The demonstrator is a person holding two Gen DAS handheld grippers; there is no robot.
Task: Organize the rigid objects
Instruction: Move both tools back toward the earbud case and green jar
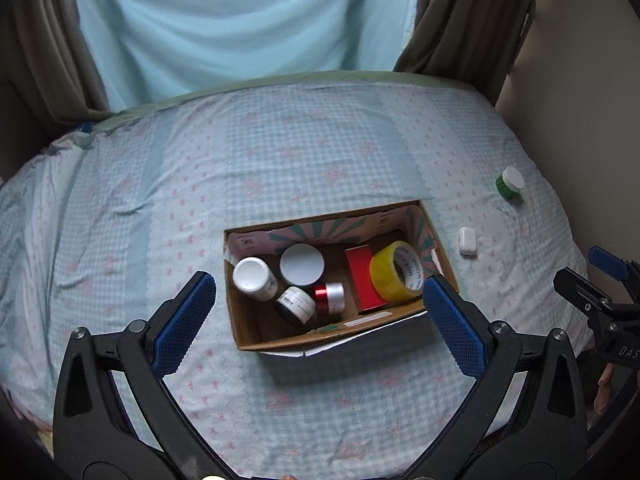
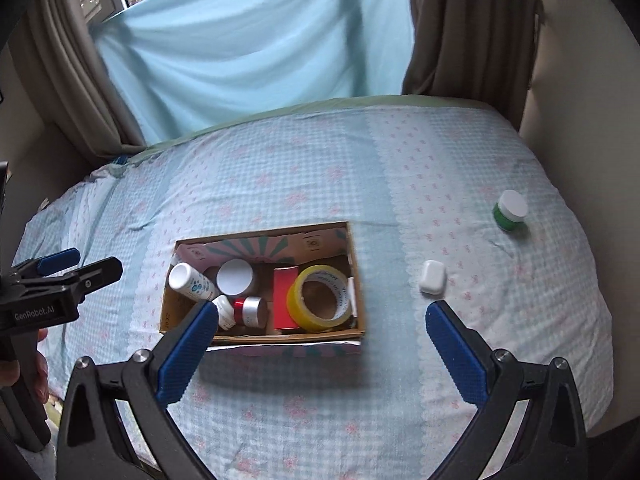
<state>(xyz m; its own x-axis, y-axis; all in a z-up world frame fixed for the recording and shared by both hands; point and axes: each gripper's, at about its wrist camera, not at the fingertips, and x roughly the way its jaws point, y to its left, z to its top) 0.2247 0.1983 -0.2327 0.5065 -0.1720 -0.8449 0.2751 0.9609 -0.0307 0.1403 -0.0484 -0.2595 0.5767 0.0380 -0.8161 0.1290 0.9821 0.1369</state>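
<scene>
A cardboard box (image 1: 248, 328) (image 2: 256, 236) lies on the bed. It holds a yellow tape roll (image 1: 394, 272) (image 2: 320, 298), a red box (image 1: 362, 280) (image 2: 285, 296), white bottles and jars (image 1: 254, 274) (image 2: 192, 282) and a red-and-silver jar (image 1: 330, 298) (image 2: 250, 310). A white earbud case (image 1: 467, 241) (image 2: 432, 277) and a green jar with a white lid (image 1: 510, 183) (image 2: 510, 210) lie on the bed right of the box. My left gripper (image 1: 318, 310) is open and empty above the box. My right gripper (image 2: 320, 340) is open and empty, above the box's near right corner.
The bed has a light blue checked sheet (image 1: 280, 160) (image 2: 280, 168). A blue cloth and brown curtains (image 1: 460, 20) (image 2: 460, 28) hang behind it. A wall (image 2: 592, 80) stands on the right. The right gripper shows at the right edge of the left wrist view (image 1: 600, 280).
</scene>
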